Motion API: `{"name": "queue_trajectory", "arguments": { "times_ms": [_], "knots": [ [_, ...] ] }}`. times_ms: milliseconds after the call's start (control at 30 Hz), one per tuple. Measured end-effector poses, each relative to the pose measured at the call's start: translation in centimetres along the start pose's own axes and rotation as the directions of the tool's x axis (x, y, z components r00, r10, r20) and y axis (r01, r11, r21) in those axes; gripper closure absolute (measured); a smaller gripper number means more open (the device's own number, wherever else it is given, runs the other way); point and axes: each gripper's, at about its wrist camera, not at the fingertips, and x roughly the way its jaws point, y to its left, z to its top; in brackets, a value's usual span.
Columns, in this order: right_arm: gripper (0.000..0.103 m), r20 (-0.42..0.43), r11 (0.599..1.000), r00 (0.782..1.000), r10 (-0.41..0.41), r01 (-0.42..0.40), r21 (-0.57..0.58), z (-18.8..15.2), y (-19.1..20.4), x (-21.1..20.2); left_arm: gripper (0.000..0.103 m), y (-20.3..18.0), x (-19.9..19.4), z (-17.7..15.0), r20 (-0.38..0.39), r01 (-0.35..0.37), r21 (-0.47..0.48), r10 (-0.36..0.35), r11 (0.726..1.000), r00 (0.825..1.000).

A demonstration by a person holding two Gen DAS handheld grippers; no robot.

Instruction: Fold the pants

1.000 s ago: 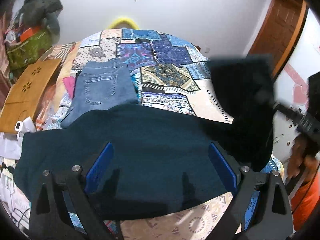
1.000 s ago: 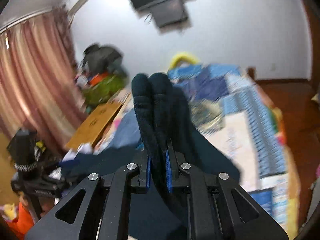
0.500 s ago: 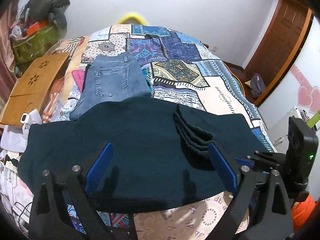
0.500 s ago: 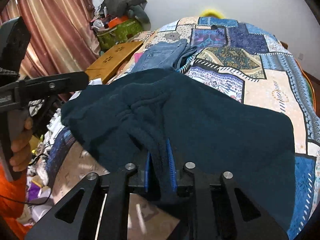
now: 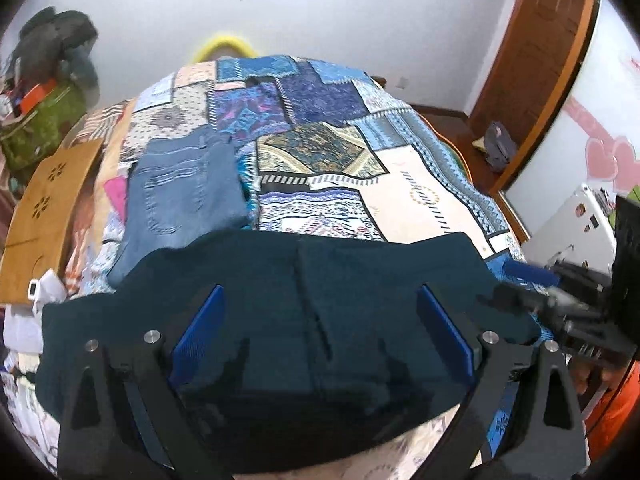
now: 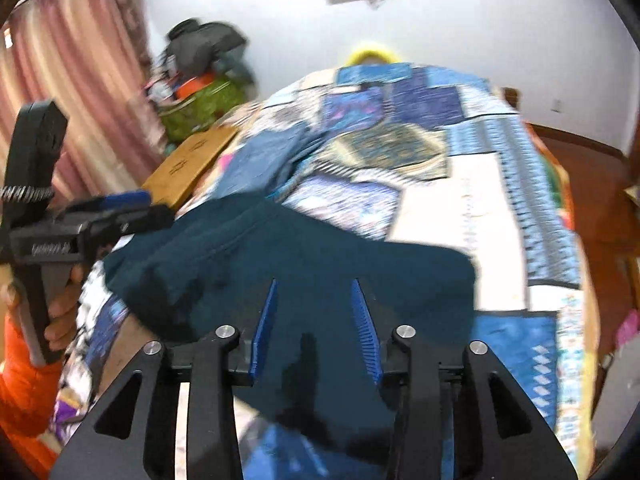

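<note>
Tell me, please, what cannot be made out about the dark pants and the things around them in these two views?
- Near edge of the dark teal pants: left wrist view, hidden behind the left gripper.
- Fold count: layers indistinguishable in dark cloth, either view.
- Folded jeans: right wrist view, motion-blurred; near end under the pants in the left view.
- Right gripper: jaws have just been opening, nothing pinched; its tips' contact with the cloth is unclear.
- Clothes pile: blurred, at the rim.

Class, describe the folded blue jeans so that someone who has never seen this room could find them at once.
Start at the bed's patchwork quilt, which fills the room. On its left side, beyond the dark teal pants spread at the near edge, lie the folded blue jeans. They alone are faded denim, with a stitched back pocket facing up.
</note>
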Motion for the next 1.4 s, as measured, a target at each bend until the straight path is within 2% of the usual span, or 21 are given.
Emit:
{"name": "queue_trajectory", "arguments": {
  "times_ms": [133,267,433,533,800,1000,1267,1400],
  "knots": [
    [0.059,-0.006,0.999,0.999,-0.036,0.036,0.032,1.3,-2.0,0.7,0.006,-1.4,2.9,1.5,-0.072,0.018,0.061,-0.014,0.998,0.997],
    [0.059,-0.077,0.996,0.997,-0.001,0.008,0.090,1.6,-3.6,3.2,0.006,-2.8,5.6,2.2,-0.131,0.011,0.125,0.005,0.992,0.991],
    [0.059,-0.211,0.991,0.977,0.010,0.018,0.131,-0.5,-4.7,6.7,0.006,-2.9,8.9,1.4,-0.214,-0.011,0.149,0.044,0.989,0.976],
    [0.059,-0.226,0.996,0.974,-0.001,0.021,0.087,-1.6,-4.3,6.8,0.006,-2.5,10.8,-0.1,-0.267,-0.040,0.178,0.087,0.983,0.960],
    [0.058,-0.200,0.998,0.978,-0.053,0.061,0.032,-3.8,-3.4,4.9,0.006,-1.0,9.7,-2.1,-0.229,-0.019,0.146,0.053,0.989,0.972],
    [0.057,-0.173,0.995,0.981,-0.091,0.097,0.031,-5.0,-2.7,3.3,0.006,-0.6,7.4,-3.5,-0.183,-0.044,0.149,0.072,0.988,0.981],
    [0.055,-0.131,0.987,0.979,-0.154,0.159,0.025,-5.8,-1.5,1.4,0.006,1.4,3.8,-5.6,-0.142,-0.034,0.023,0.037,0.999,0.989],
    [0.054,-0.121,0.985,0.978,-0.168,0.172,0.022,-5.1,-0.9,1.0,0.006,2.2,0.8,-6.0,-0.068,-0.034,-0.027,0.032,0.999,0.997]
  ]
}}
